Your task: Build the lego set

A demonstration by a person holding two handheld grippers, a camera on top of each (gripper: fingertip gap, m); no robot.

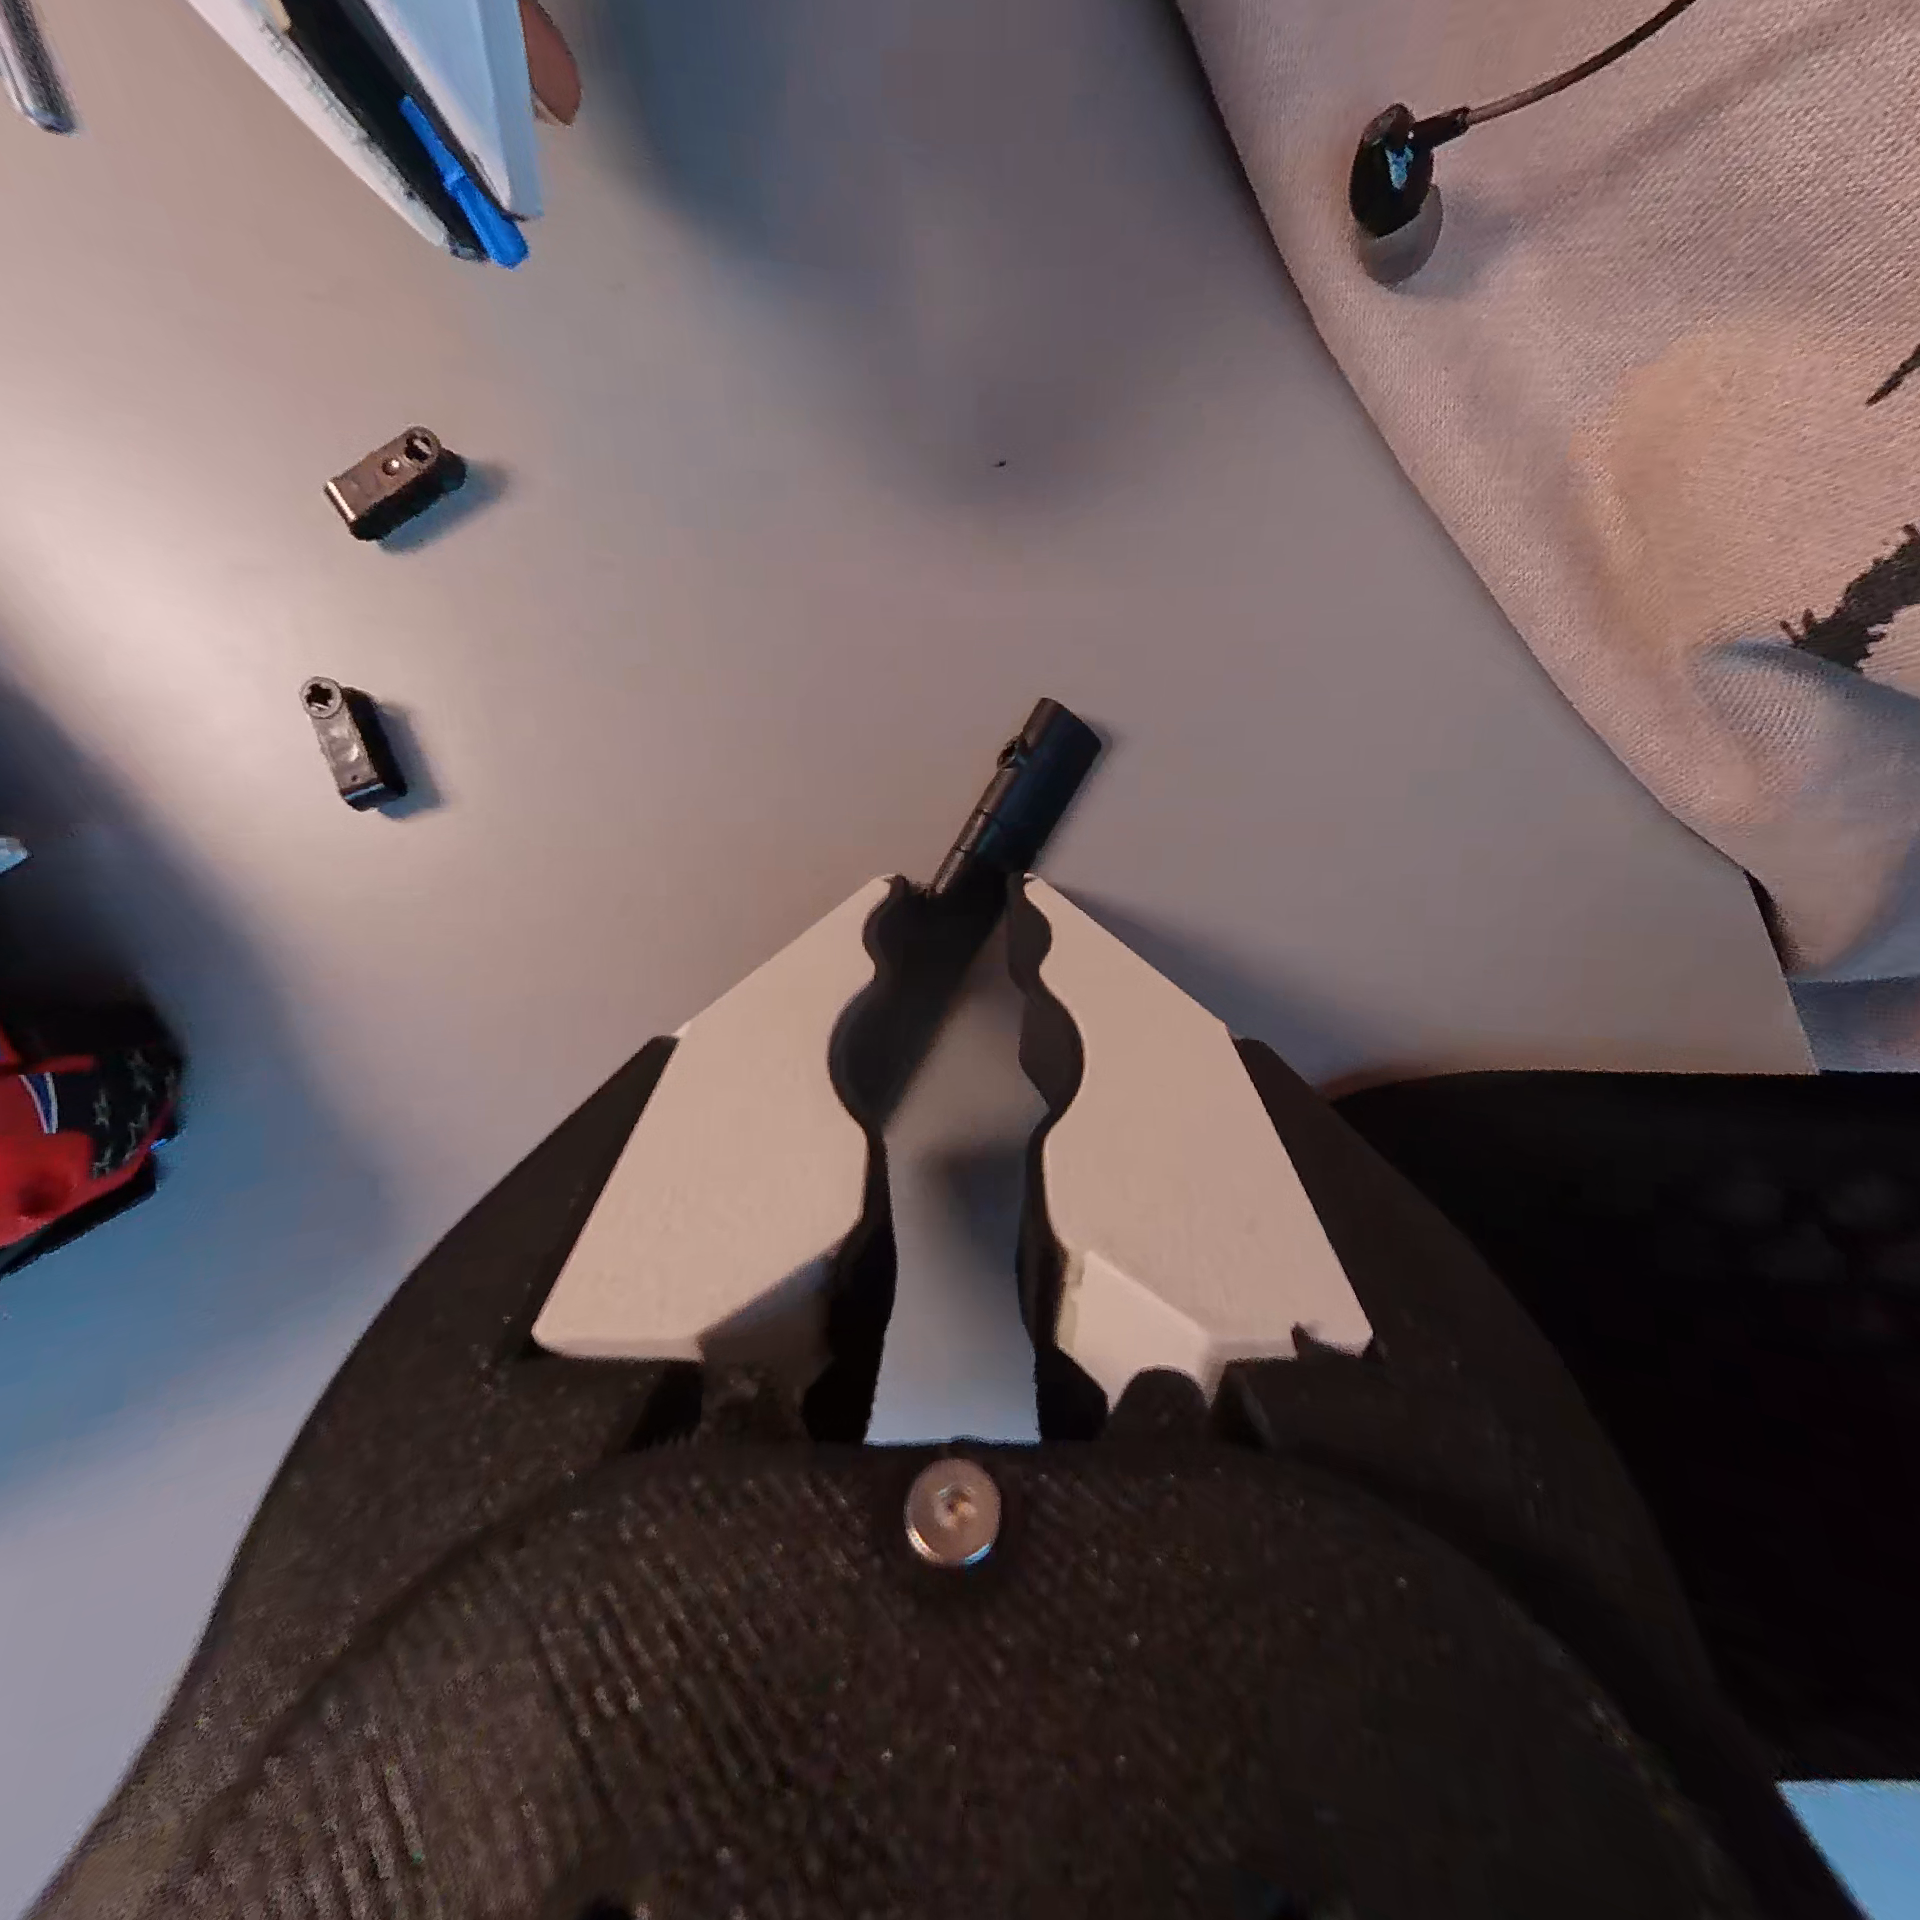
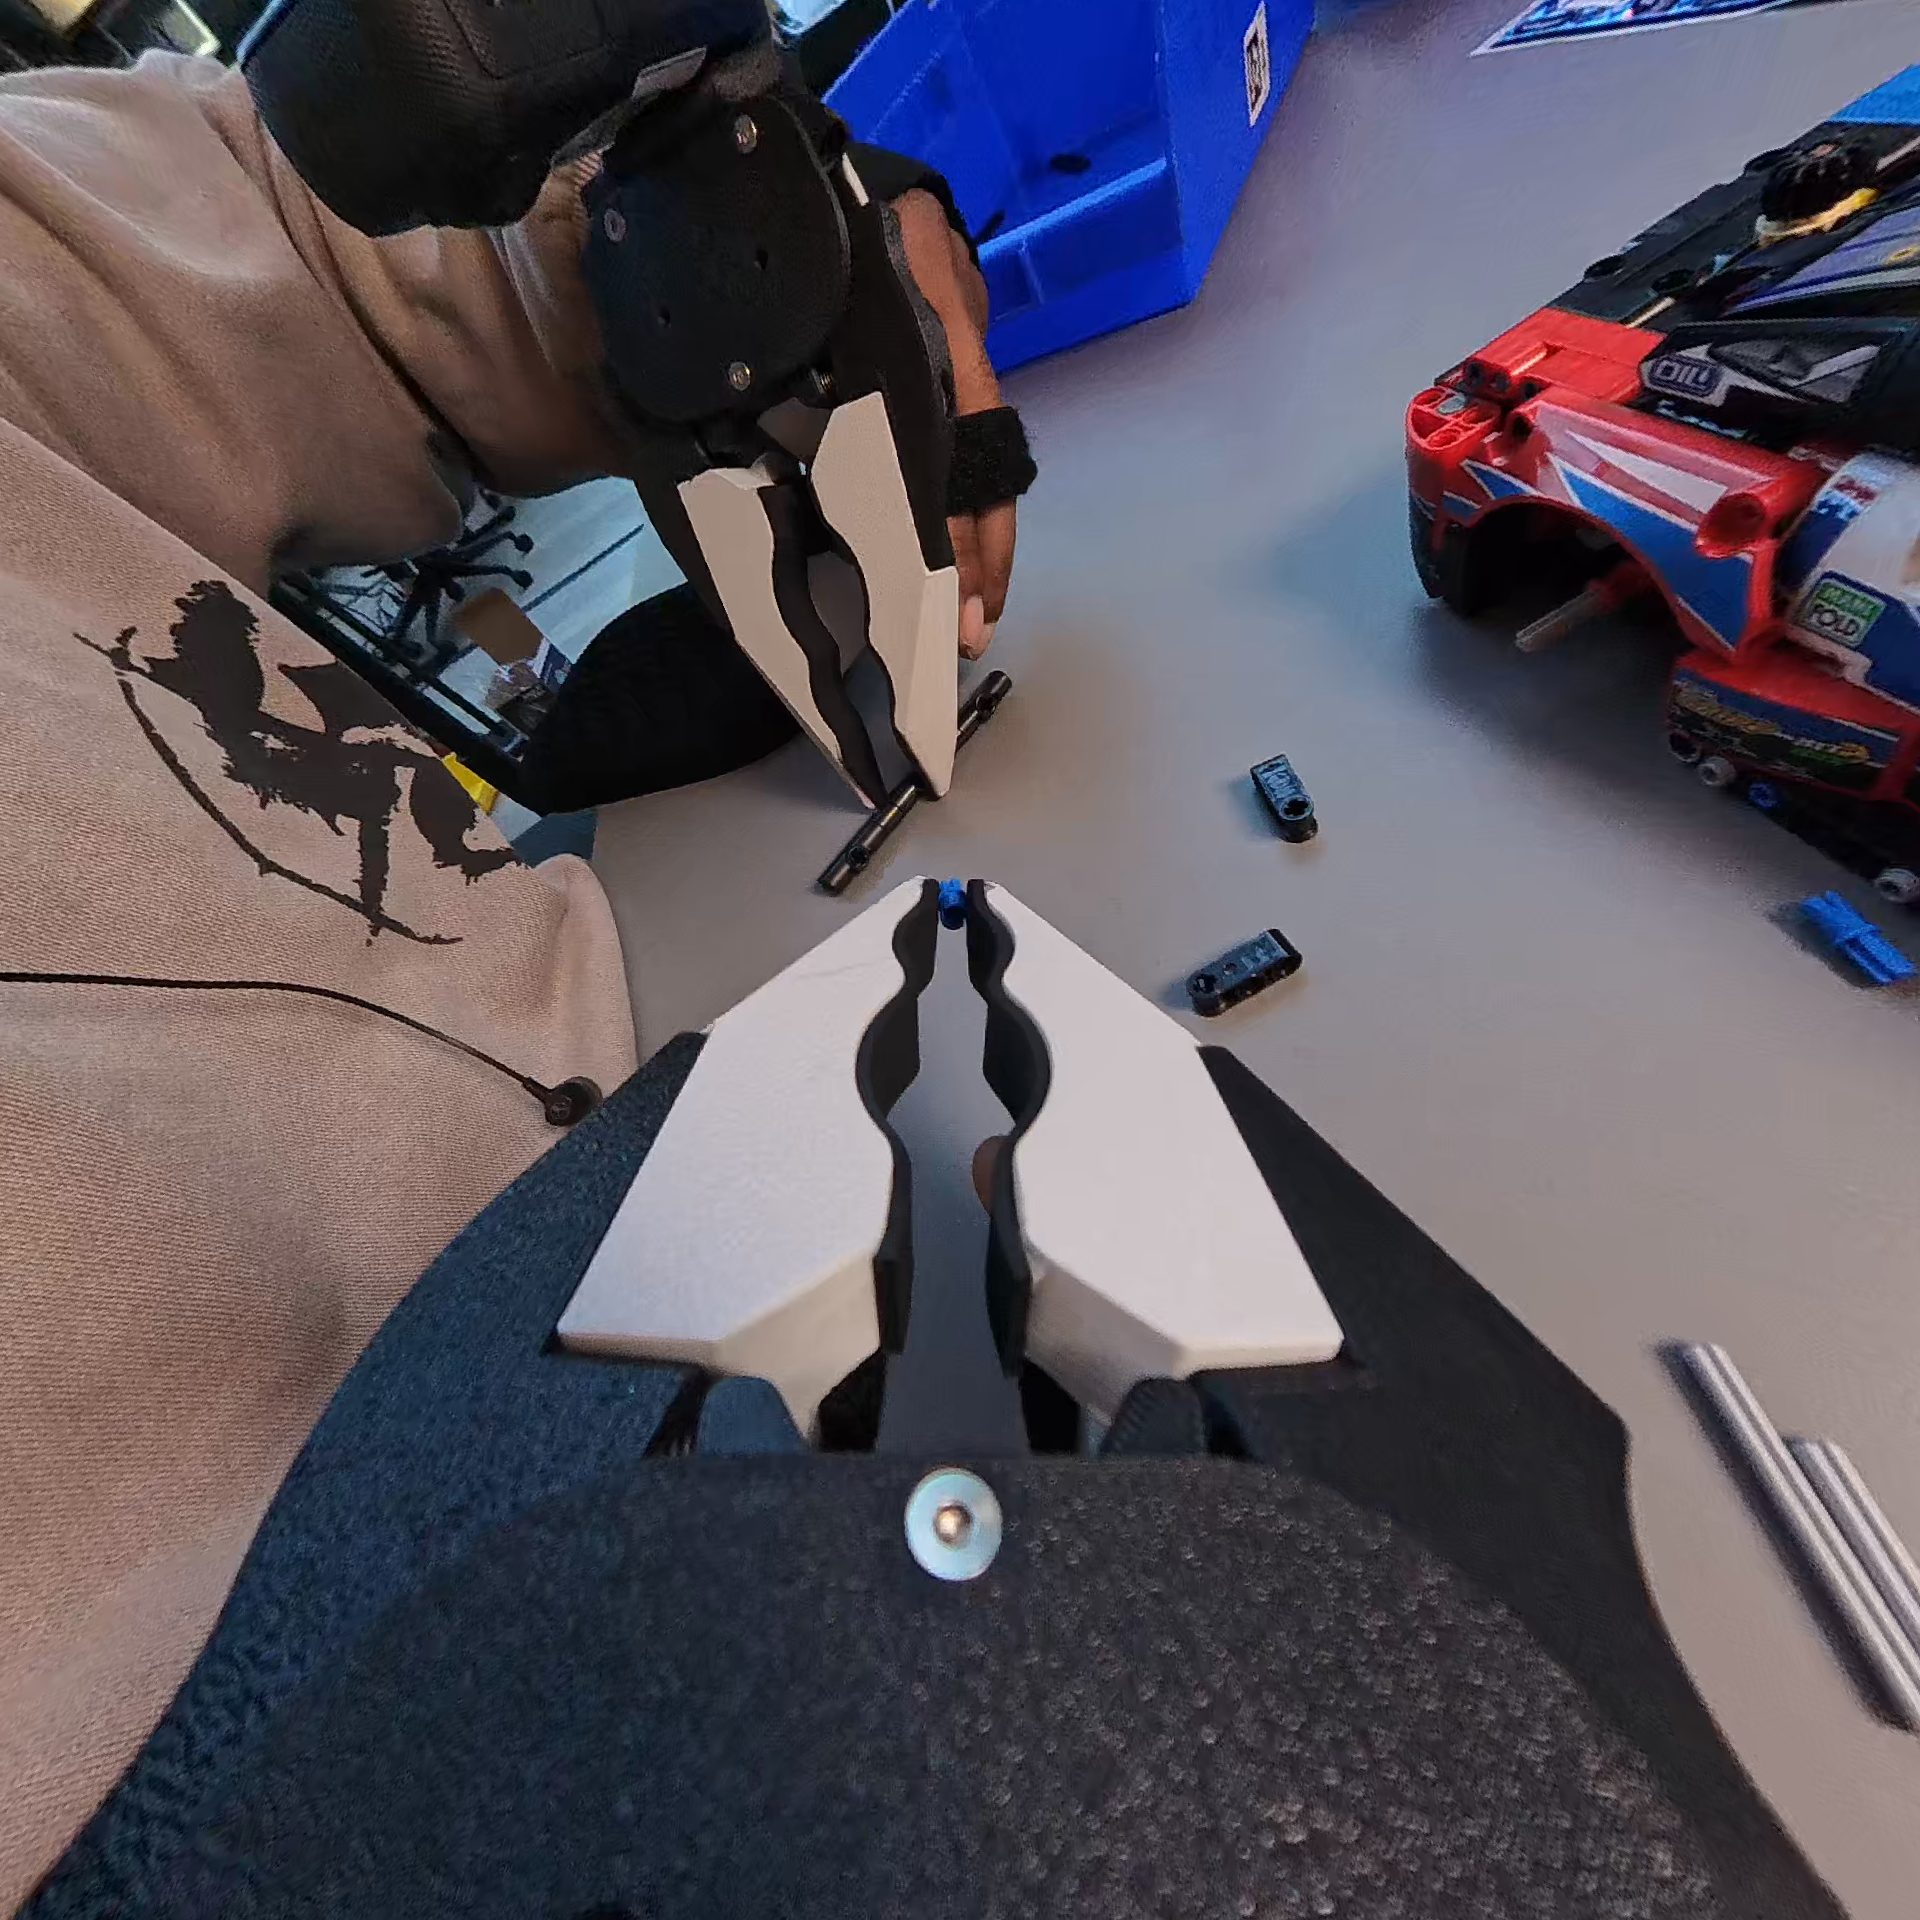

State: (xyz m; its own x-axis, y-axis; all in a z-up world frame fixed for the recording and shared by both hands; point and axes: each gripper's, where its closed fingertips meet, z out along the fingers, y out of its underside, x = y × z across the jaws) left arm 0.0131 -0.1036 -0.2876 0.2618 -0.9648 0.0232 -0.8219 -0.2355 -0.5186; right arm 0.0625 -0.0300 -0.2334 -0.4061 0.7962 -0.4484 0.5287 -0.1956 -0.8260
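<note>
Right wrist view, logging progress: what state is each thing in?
left gripper: shut on black axle
black axle: lying on table, clamped mid-length
right gripper: shut on blue pin
blue pin: held at fingertips
car model: partly built

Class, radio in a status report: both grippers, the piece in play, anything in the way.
Left gripper shut on black axle, pinning it on the table. Right gripper shut on blue pin, just short of axle's end. Path clear; two black connectors lie aside.
</note>
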